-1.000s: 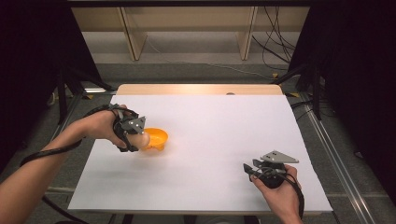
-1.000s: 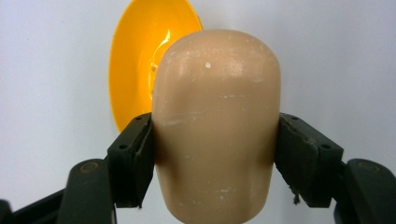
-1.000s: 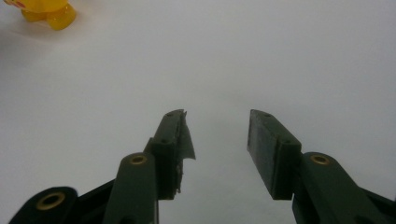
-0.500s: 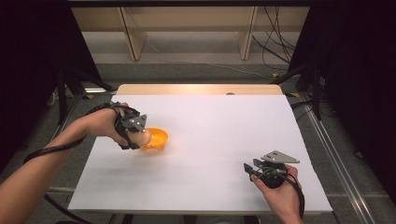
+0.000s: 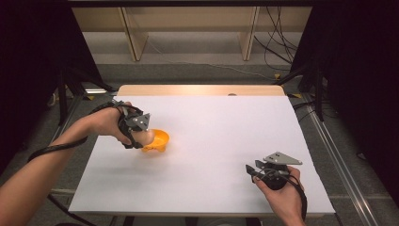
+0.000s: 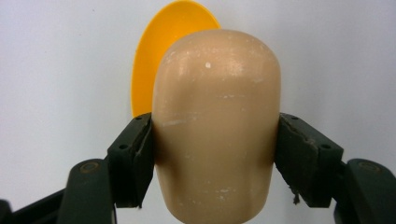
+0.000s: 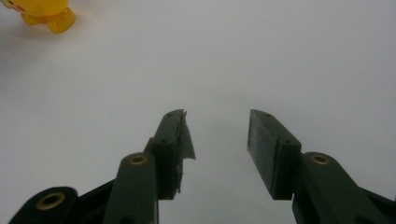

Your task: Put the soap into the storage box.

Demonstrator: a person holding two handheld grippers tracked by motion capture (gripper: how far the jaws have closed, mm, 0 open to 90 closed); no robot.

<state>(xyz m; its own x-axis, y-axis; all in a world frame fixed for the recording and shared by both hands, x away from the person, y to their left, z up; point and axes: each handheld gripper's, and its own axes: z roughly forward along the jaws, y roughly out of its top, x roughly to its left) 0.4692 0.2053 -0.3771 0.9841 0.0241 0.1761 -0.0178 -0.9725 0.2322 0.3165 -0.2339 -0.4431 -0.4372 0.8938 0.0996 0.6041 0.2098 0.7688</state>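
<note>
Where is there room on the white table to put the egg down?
Most of the white table is bare: the wide middle between the orange plastic cup and the right gripper, and the far strip toward the wooden edge. It is crowded only at the left, where the left gripper holds the tan egg-shaped block over the cup.

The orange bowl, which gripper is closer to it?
Left. The left gripper holds a tan egg right beside the orange bowl; the right gripper sits far off, near the table's front right.

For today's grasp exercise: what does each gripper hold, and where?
Left gripper clamps a smooth tan egg-shaped object across its sides; right gripper holds nothing.
</note>
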